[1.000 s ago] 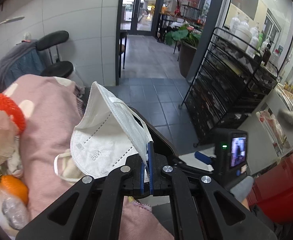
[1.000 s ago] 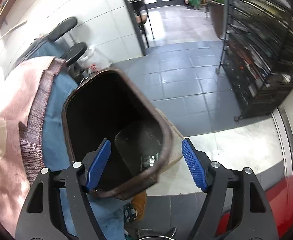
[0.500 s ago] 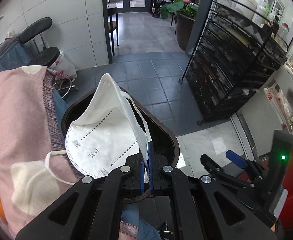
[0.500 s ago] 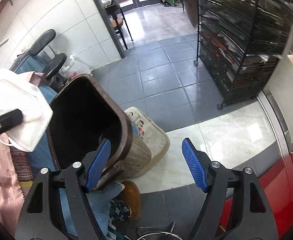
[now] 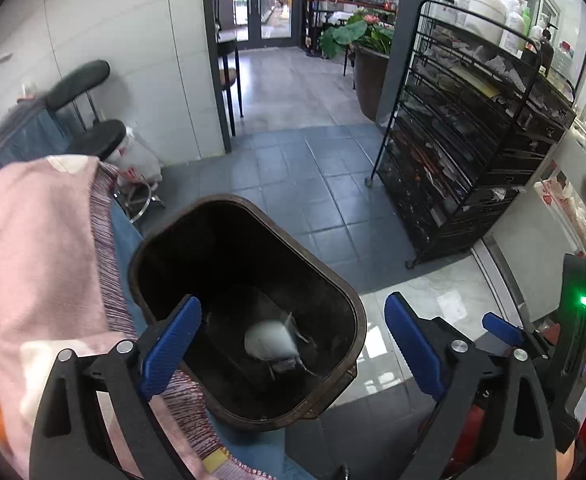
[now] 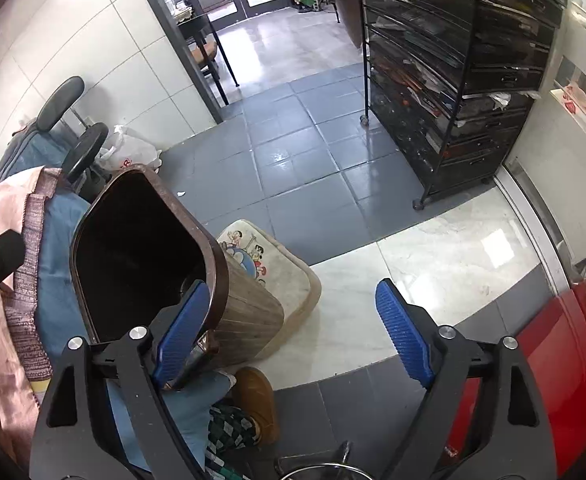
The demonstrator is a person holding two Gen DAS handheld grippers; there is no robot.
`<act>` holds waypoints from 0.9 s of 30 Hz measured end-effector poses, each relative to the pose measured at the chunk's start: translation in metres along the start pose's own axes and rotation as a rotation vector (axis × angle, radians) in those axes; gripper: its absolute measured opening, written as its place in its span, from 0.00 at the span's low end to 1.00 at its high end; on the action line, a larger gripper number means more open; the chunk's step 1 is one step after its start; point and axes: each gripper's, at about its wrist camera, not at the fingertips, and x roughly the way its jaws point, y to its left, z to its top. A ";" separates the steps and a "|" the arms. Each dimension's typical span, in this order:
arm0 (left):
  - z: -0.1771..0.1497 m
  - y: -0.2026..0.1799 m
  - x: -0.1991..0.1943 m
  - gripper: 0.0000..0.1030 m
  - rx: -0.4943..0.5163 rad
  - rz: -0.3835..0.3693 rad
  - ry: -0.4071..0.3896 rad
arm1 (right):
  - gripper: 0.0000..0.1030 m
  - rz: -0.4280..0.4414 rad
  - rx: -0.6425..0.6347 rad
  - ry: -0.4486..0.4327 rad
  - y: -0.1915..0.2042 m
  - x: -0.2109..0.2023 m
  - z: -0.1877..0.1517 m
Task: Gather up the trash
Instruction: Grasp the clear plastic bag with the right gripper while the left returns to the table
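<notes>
The left gripper [image 5: 293,344] hangs over the brown bin [image 5: 345,308], its blue jaws opening wide with nothing clamped. The white mask [image 5: 271,342] (blurred) lies low inside the bin. The right gripper [image 6: 293,328], just right of the bin [image 6: 249,316], is opening too; one finger [image 6: 181,332] overlaps the bin's rim, nothing gripped. A pink blanket [image 5: 41,264] lies left of the bin.
</notes>
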 end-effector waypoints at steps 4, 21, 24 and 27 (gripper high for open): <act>-0.002 -0.009 -0.015 0.93 0.050 0.022 -0.042 | 0.84 0.005 -0.010 0.000 0.002 -0.003 0.001; -0.043 0.035 -0.104 0.94 -0.025 0.134 -0.148 | 0.84 0.178 -0.223 -0.037 0.087 -0.056 -0.006; -0.054 0.057 -0.121 0.94 -0.114 0.148 -0.154 | 0.84 0.242 -0.284 -0.052 0.112 -0.071 -0.012; -0.066 0.080 -0.137 0.94 -0.197 0.167 -0.164 | 0.84 0.314 -0.362 -0.052 0.138 -0.085 -0.020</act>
